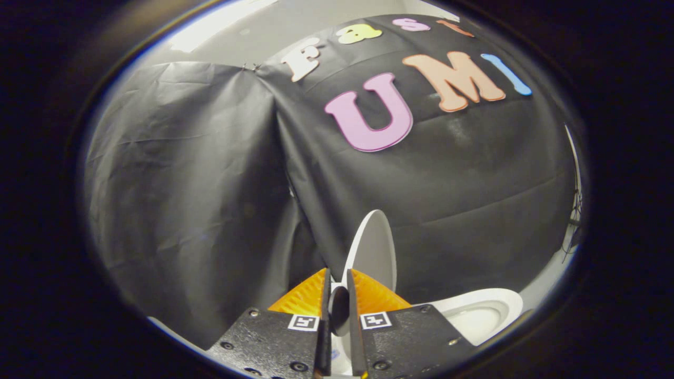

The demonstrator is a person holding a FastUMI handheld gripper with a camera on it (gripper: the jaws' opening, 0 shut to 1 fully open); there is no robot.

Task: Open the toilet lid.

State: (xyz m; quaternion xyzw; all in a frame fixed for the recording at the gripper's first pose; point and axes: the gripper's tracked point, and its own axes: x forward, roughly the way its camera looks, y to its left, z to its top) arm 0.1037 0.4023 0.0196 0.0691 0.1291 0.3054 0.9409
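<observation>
We saw the gripper (338,287) with its two orange fingers (304,299) drawn close together, a narrow slot left between them, and the near edge of the toilet lid (371,251) sat in that slot. Both finger pads appeared to press on the lid's rim, so we took the gripper as pinching the lid. The lid itself was white and stood raised, close to upright, rising from between the fingers toward about one o'clock, with its pale inner face turned to our right. Beyond and below it, at roughly four o'clock from the fingertips, lay the white toilet bowl (482,313), its rim curved and its hollow open to view. Behind everything hung the black cloth wall (200,184) of the booth, creased, with a fold running down at about eleven o'clock from the fingers. A strip of pale wall (295,26) showed above the cloth at twelve o'clock.
</observation>
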